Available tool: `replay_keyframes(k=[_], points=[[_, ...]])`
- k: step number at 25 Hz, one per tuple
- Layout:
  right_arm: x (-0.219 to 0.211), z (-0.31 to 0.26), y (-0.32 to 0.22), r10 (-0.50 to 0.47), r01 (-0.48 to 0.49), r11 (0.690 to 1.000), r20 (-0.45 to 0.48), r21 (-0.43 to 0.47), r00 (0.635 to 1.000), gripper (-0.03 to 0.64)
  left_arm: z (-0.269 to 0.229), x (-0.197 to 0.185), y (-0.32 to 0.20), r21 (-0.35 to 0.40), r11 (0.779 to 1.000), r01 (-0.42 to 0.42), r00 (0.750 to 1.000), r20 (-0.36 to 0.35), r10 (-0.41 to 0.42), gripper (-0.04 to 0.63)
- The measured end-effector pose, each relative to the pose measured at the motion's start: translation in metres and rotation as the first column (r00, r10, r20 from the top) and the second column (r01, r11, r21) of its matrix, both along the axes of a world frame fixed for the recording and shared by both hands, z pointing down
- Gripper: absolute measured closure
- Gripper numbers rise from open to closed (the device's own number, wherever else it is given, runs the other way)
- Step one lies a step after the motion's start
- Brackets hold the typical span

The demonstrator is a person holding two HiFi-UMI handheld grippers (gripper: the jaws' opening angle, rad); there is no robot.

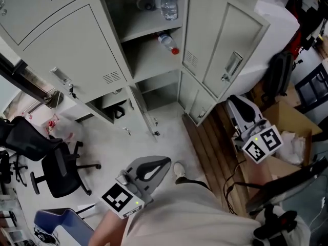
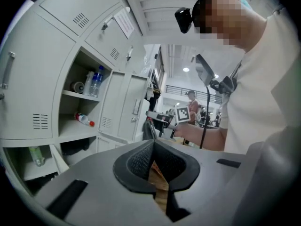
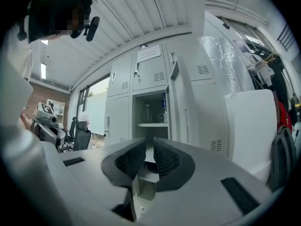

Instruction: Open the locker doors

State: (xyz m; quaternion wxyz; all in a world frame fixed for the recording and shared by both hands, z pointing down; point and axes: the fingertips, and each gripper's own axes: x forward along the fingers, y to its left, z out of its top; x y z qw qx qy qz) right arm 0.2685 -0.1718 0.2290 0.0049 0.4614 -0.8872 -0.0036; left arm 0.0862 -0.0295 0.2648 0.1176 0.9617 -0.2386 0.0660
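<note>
- The lockers (image 1: 66, 50) fill the far side, a grey bank seen steeply from above.
- The floor (image 1: 128, 147) in front is pale, with a strip of wood boards (image 1: 210, 147) along its right.
- In the middle column the upper door (image 1: 197, 29) stands swung out to the right, and its compartment is open with two shelves inside.
- A second door (image 1: 233, 40), with a handle, hangs open just right of it.
- Below, a lower door (image 1: 195, 101) is open to the right, and another (image 1: 141, 109) stands edge-on between the two open lower compartments.
- A black office chair (image 1: 56, 168) stands on the near left, well apart from the lockers.
- A cardboard box (image 1: 292, 122) sits on the near right.
- The left hand-held gripper (image 2: 153, 147) is near and low, pointing toward the lockers. Its pads meet at the tips and it holds nothing.
- The right hand-held gripper (image 3: 149, 147) faces the open middle column. Its pads stand a narrow gap apart with nothing between them.
- An upright bottle (image 1: 168, 1) stands on the upper shelf.
- A red-capped bottle (image 1: 168, 42) lies on the shelf below.
</note>
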Motion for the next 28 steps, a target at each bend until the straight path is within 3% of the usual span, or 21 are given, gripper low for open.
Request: replay_keyframes(k=[15, 28], points=[[-0.205, 0.05, 0.155, -0.173, 0.16, 0.974, -0.073, -0.162, 0.982, 0.577, -0.01, -0.137, 0.121, 0.057, 0.998, 0.039, 0.999, -0.022, -0.038, 0.584], [-0.279, 0.075, 0.273, -0.276, 0.255, 0.945, -0.078, -0.207, 0.958, 0.581, 0.013, -0.177, 0.208, 0.034, 0.998, 0.059, 0.998, -0.023, -0.058, 0.584]])
